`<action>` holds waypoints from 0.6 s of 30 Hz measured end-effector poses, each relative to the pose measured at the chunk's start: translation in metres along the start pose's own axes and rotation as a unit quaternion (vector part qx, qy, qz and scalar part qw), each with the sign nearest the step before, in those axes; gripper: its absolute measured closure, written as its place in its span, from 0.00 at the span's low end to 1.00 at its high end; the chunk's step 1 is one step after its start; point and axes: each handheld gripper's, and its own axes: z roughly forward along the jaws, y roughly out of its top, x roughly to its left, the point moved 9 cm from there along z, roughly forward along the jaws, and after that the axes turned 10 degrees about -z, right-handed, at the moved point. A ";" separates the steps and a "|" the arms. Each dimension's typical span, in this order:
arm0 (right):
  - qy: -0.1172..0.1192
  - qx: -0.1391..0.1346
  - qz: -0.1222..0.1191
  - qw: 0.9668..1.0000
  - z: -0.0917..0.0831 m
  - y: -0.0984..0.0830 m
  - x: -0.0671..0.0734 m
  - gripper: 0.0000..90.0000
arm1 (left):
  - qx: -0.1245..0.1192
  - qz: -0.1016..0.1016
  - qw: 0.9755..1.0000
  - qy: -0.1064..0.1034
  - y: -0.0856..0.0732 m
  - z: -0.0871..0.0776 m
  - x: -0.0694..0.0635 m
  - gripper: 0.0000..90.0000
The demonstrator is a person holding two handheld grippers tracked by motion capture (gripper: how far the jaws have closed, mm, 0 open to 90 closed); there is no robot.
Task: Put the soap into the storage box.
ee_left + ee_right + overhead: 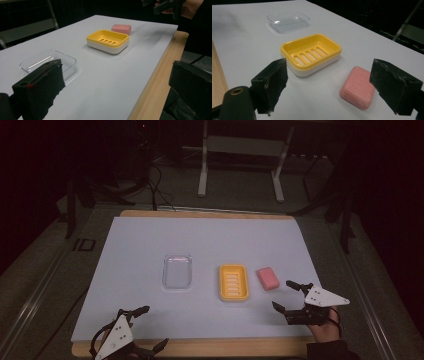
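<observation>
High view: a white-covered desk carries three items in a row across its middle. A clear lid lies toward the left edge, a yellow soap dish sits centre-right, and a pink soap bar lies just beside the dish, apart from it. The right gripper hovers near the soap with jaws spread, empty. The left gripper waits at the near edge, jaws parted, empty.

Left gripper view: the lid lies ahead of its jaws, the dish and soap beyond.

Right gripper view: the soap lies off-centre, toward one jaw. Judgement: the likely step is grasping the soap; centre the jaws across its narrow sides before closing.
</observation>
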 end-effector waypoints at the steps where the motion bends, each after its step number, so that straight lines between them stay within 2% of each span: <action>1: 0.000 0.002 0.000 1.000 0.000 0.000 0.000 0.16 | 0.000 0.001 1.000 0.000 0.000 0.000 0.000 0.00; 5: -0.001 0.009 -0.001 1.000 0.002 -0.002 -0.001 0.16 | 0.001 0.001 1.000 0.001 0.000 0.000 0.000 0.00; 8: -0.005 0.041 -0.012 0.999 0.008 -0.011 -0.001 0.16 | 0.001 0.001 1.000 0.001 0.000 0.000 0.000 0.00; 9: -0.005 0.041 -0.012 0.999 0.008 -0.011 -0.001 0.16 | 0.001 0.001 1.000 0.001 0.000 0.000 0.000 0.00; 10: -0.008 0.061 -0.017 0.998 0.013 -0.017 -0.001 0.16 | 0.001 0.001 1.000 0.002 0.000 0.000 0.000 0.00; 11: -0.012 0.068 -0.016 0.997 0.014 -0.019 -0.002 0.16 | 0.001 0.002 1.000 0.002 0.000 0.000 0.000 0.00; 12: -0.020 0.089 -0.001 0.996 0.016 -0.024 -0.003 0.15 | 0.002 0.001 1.000 0.002 0.000 0.001 0.000 0.00; 14: -0.019 0.099 0.026 0.995 0.021 -0.029 -0.003 0.15 | 0.002 0.001 1.000 0.002 0.000 0.001 0.000 0.00; 16: -0.035 0.118 0.028 0.992 0.024 -0.035 -0.006 0.15 | 0.002 0.000 1.000 0.003 0.000 0.001 0.000 0.00; 17: -0.045 0.134 0.028 0.990 0.025 -0.038 -0.009 0.15 | 0.002 0.000 1.000 0.003 0.000 0.001 0.000 0.00; 18: -0.056 0.140 0.033 0.988 0.026 -0.039 -0.011 0.15 | 0.002 0.000 1.000 0.003 0.000 0.001 0.000 0.00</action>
